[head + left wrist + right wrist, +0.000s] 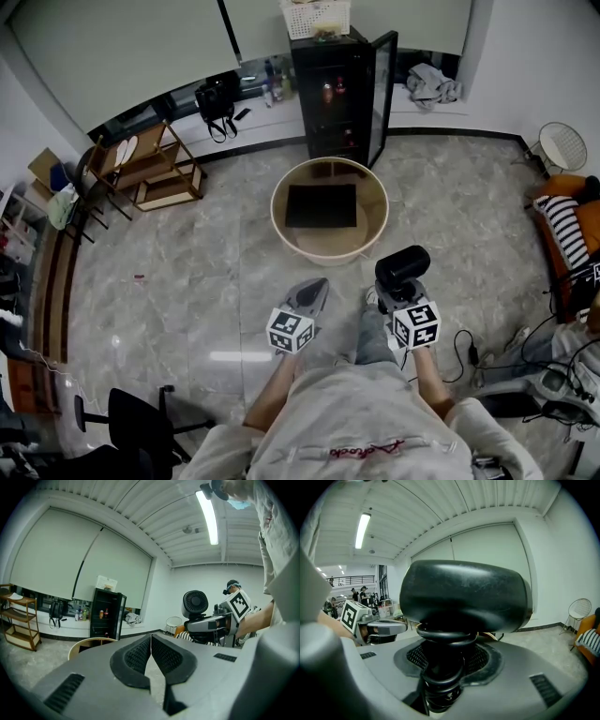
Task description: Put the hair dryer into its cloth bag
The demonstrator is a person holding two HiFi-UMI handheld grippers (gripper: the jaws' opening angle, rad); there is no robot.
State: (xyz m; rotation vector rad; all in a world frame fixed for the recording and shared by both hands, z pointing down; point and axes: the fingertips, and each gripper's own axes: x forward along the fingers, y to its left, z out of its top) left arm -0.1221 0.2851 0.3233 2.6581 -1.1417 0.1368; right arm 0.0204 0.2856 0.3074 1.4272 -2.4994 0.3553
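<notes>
Black hair dryer (464, 592) stands clamped by its handle in the right tool (443, 672), while the left tool (151, 656) is closed and empty.

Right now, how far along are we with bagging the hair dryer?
Done: the right gripper holds the hair dryer by its handle, cord coiled round it. In hand: it hangs short of the round table. Left: what looks like the black bag lies flat there, untouched; the left gripper is shut, empty.
</notes>
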